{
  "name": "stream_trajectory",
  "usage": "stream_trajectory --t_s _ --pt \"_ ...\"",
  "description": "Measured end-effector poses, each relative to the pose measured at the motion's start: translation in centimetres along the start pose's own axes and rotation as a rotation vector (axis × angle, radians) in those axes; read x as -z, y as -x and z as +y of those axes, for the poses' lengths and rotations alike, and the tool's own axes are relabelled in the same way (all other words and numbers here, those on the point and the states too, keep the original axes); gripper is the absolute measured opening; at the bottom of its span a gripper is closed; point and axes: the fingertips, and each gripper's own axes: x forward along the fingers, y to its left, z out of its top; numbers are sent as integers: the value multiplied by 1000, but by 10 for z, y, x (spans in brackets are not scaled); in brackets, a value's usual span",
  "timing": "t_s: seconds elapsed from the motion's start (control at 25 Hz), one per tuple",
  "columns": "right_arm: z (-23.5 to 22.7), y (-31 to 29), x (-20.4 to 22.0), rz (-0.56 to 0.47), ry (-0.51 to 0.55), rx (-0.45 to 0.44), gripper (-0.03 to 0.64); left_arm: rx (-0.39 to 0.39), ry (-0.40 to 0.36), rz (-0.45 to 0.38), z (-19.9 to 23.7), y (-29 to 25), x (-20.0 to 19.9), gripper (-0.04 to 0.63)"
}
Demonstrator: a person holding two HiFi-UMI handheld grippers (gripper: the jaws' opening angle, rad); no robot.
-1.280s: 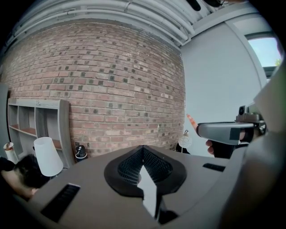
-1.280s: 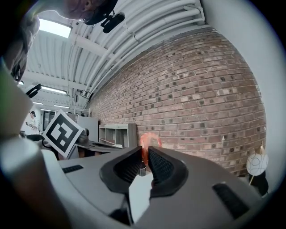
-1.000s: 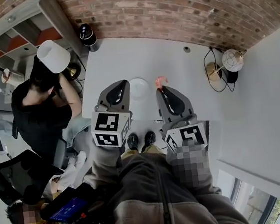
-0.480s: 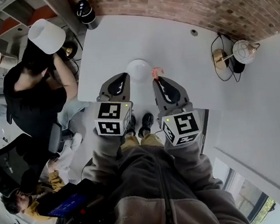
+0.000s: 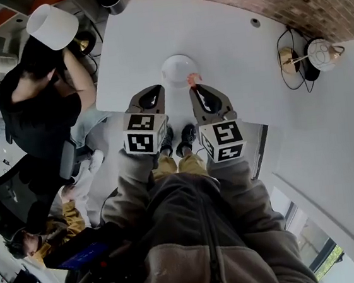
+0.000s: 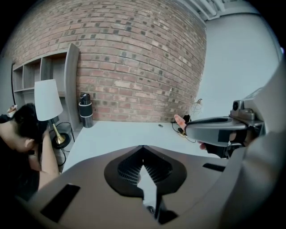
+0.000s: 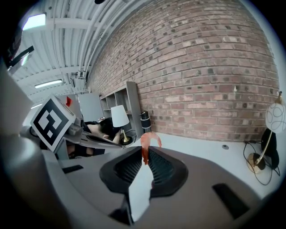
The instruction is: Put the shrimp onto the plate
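Shrimp (image 5: 193,79) nearer plate (image 5: 178,68), pinched between right gripper (image 7: 145,154) fingers (image 7: 161,169)

A white plate (image 5: 178,68) lies on the white bench (image 5: 222,37). The right gripper (image 5: 196,90) has a pink shrimp (image 5: 193,79) at its jaws' tip, by the plate's 4 o'clock rim. The left gripper (image 5: 152,93) hangs at the plate's 8 o'clock.

No readable text, numbers or brand marks in any view. You've only got square black-and-white marker patterns on the cubes of left gripper (image 5: 157,87) and right gripper (image 5: 194,89).
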Motion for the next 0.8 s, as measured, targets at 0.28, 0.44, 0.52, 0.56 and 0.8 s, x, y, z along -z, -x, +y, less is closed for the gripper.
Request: stream_trajectory --t_s 0.28,0.44,0.52,0.56,0.8 --pt "-5 -18 41 85 -31 -3 43 -14 10 86 7 -15 40 5" --pt "-7 -28 70 148 -53 -12 43 -26 19 141 10 -22 65 5" --pt "-8 -31 82 173 -63 -19 43 -26 28 169 10 -24 77 5" --pt "-8 -33 88 183 -67 -21 43 -24 36 183 10 -25 83 5" --pt "-9 -47 121 238 -98 -24 43 -23 78 250 18 -31 121 5"
